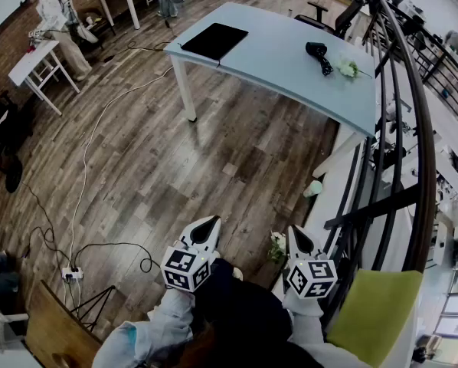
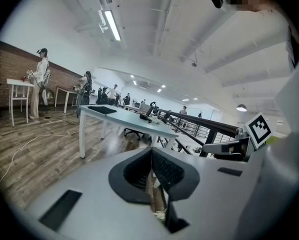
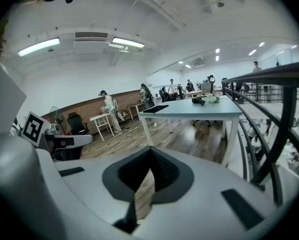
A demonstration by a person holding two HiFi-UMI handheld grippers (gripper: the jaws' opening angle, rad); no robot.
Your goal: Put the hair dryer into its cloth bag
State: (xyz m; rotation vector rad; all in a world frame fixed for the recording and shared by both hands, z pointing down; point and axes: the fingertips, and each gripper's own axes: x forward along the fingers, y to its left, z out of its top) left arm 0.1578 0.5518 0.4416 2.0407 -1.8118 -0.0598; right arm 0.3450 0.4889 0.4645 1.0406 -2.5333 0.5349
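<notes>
While the person stands on the wood floor well back from the table, both grippers are held low and close to the body. The left gripper has its jaws pressed together with nothing between them. Its own view shows the two dark pads meeting in a thin line. The right gripper is the same, jaws closed tight and empty. The two sit side by side, apart, each with its marker cube turned up toward the head camera.

The dryer, black, lies on the right part of the table, with a small white bunch just beside it. The bag, flat and black, lies on the left part of the table near its edge, well apart from the dryer. Both grippers are well apart from the dryer and the bag.

A dark railing curves along the right side, past the table. White cables snake over the floor at left, down to a power strip. At the far upper left a figure in white stands by a small white desk.
</notes>
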